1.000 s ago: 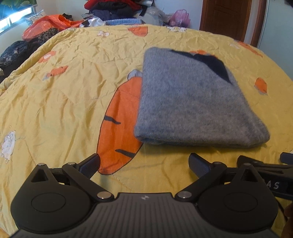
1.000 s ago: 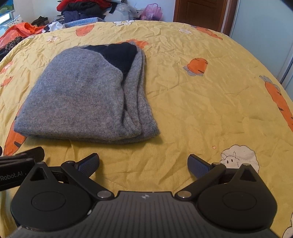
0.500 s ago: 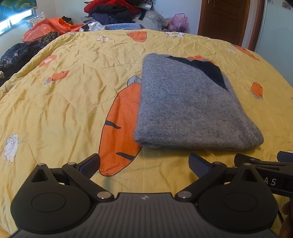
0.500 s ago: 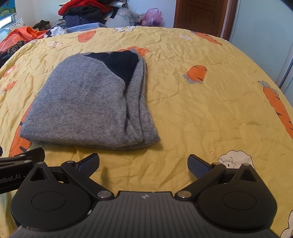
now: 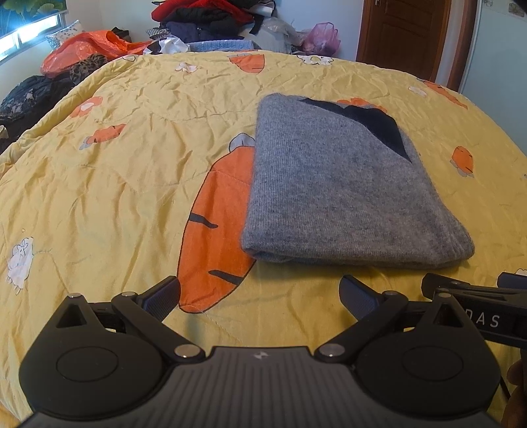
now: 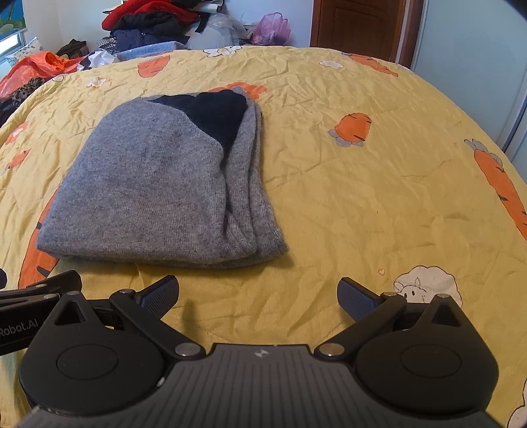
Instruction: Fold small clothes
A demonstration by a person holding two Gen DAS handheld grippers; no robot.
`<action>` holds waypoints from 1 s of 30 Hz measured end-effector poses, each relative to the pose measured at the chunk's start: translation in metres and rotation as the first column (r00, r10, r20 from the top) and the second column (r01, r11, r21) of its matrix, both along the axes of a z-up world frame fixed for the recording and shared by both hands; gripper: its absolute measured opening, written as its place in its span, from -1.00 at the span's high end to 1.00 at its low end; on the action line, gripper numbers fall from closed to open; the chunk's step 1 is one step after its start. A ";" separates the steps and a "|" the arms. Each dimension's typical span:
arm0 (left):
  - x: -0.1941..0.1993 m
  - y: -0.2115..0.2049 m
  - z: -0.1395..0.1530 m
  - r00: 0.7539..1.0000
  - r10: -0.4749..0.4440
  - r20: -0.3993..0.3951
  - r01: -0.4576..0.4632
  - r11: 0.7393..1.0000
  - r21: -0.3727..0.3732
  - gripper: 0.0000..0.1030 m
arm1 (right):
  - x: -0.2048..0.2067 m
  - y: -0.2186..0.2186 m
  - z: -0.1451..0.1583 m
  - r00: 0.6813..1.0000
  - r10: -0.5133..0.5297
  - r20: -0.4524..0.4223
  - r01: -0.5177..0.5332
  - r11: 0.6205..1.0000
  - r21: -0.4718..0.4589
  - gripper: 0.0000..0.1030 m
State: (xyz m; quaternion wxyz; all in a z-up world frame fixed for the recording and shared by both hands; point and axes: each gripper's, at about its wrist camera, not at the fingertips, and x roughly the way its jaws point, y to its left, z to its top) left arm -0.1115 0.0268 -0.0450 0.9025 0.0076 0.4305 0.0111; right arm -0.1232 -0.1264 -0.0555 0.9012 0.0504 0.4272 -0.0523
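A grey knit garment with a dark navy patch lies folded flat on the yellow carrot-print bedspread, ahead and right in the left wrist view (image 5: 342, 191) and ahead and left in the right wrist view (image 6: 164, 191). My left gripper (image 5: 260, 296) is open and empty, just short of the garment's near edge. My right gripper (image 6: 258, 296) is open and empty, near the garment's near right corner, not touching it. Each gripper shows at the edge of the other's view.
The bedspread (image 5: 115, 184) covers the whole bed. A pile of clothes and bags (image 5: 204, 19) lies beyond the far edge, with an orange bag (image 5: 85, 49) at far left. A wooden door (image 6: 359, 23) stands behind.
Both grippers have drawn back and risen slightly from the garment, so more of the room beyond the bed shows. The garment has not moved.
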 end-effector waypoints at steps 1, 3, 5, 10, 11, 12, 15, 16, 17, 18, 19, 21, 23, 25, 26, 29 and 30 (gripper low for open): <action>0.000 0.000 0.000 1.000 0.000 -0.001 0.000 1.000 0.000 -1.00 | 0.000 0.000 0.000 1.000 -0.001 0.000 0.001 1.000 0.001 -0.99; 0.000 0.000 0.000 1.000 0.000 -0.002 0.000 1.000 0.000 -1.00 | 0.000 0.000 0.000 1.000 -0.002 0.000 0.002 1.000 0.001 -0.99; 0.000 0.000 0.000 1.000 0.001 -0.004 -0.001 1.000 0.000 -1.00 | 0.000 0.000 0.000 1.000 -0.001 0.000 0.001 1.000 0.000 -0.99; 0.001 0.000 -0.001 1.000 0.001 -0.004 -0.001 1.000 -0.002 -1.00 | 0.000 0.000 -0.001 1.000 -0.002 -0.003 0.002 1.000 -0.001 -0.99; 0.001 0.000 -0.001 1.000 0.001 -0.004 -0.001 1.000 -0.003 -1.00 | 0.000 0.000 -0.001 1.000 -0.002 -0.003 0.002 1.000 -0.001 -0.99; 0.001 0.000 -0.001 1.000 0.000 -0.004 0.000 1.000 -0.003 -1.00 | 0.000 0.000 -0.001 1.000 -0.002 -0.003 0.002 1.000 0.000 -0.99; 0.000 -0.001 -0.001 1.000 0.001 -0.005 -0.001 1.000 -0.001 -1.00 | 0.000 0.000 -0.001 1.000 -0.002 -0.002 0.002 1.000 0.001 -0.99; 0.000 0.000 -0.001 1.000 0.002 -0.005 -0.002 1.000 -0.002 -1.00 | 0.000 0.000 -0.001 1.000 -0.002 -0.003 0.002 1.000 0.001 -0.99; 0.000 -0.001 -0.001 1.000 0.001 -0.004 -0.001 1.000 -0.002 -1.00 | 0.000 0.000 -0.001 1.000 -0.002 -0.002 0.002 1.000 0.001 -0.99; 0.000 -0.001 -0.001 1.000 0.001 -0.004 -0.001 1.000 -0.001 -1.00 | 0.000 0.000 -0.001 1.000 -0.002 -0.002 0.002 1.000 0.001 -0.99; 0.000 0.000 -0.001 1.000 0.001 -0.003 -0.001 1.000 -0.001 -1.00 | 0.000 0.000 -0.001 1.000 -0.002 -0.002 0.002 1.000 0.001 -0.99; 0.001 -0.001 -0.001 1.000 0.002 -0.002 -0.002 1.000 -0.001 -1.00 | 0.000 0.000 -0.001 1.000 -0.002 -0.001 0.002 1.000 0.001 -0.99; 0.001 -0.001 -0.001 1.000 0.004 -0.003 -0.004 1.000 -0.001 -1.00 | 0.000 0.000 -0.001 1.000 -0.003 -0.002 0.003 1.000 0.002 -0.99; 0.001 0.000 0.000 1.000 0.005 -0.002 -0.005 1.000 -0.003 -1.00 | 0.001 0.000 -0.001 1.000 -0.004 -0.004 0.004 1.000 0.004 -0.99; 0.001 0.000 0.000 1.000 0.007 -0.002 -0.007 1.000 -0.003 -1.00 | 0.001 0.000 0.000 1.000 -0.004 -0.004 0.004 1.000 0.004 -0.99; 0.001 0.000 0.000 1.000 0.008 -0.001 -0.008 1.000 -0.003 -1.00 | 0.000 0.000 0.000 1.000 -0.004 -0.002 0.004 1.000 0.003 -0.99; 0.001 0.000 0.000 1.000 0.008 -0.001 -0.008 1.000 -0.003 -1.00 | 0.000 0.000 0.000 1.000 -0.004 -0.003 0.004 1.000 0.004 -0.99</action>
